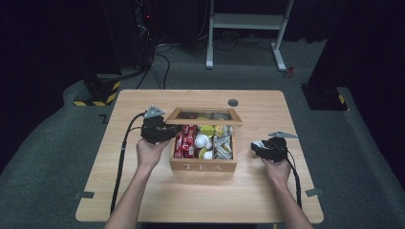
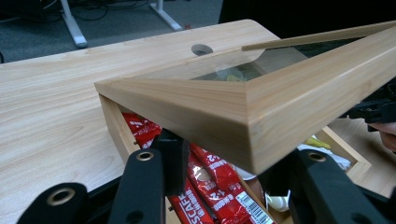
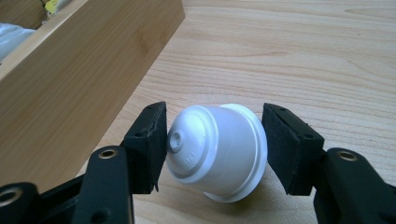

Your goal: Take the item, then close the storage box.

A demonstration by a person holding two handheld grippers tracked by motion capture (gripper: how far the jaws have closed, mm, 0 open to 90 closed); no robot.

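A wooden box marked TEA (image 1: 203, 165) stands mid-table, filled with red sachets (image 2: 210, 182), white capsules and other packets. Its glass-paned lid (image 2: 224, 102) is raised. My left gripper (image 2: 231, 163) is shut on the lid's near left corner and holds it up; the high view shows this gripper (image 1: 174, 129) at the box's left side. To the right of the box, my right gripper (image 3: 215, 147) is shut on a white capsule (image 3: 219, 149) that lies on its side at the tabletop, one pad on its flat end and one at its rim. The high view shows that capsule (image 1: 258, 144) beside the box.
The box's right wall (image 3: 70, 84) stands close to the left of the right gripper. A round cable hole (image 1: 233, 102) sits in the table behind the box. A white desk frame (image 1: 246, 21) and cables lie on the floor beyond the table.
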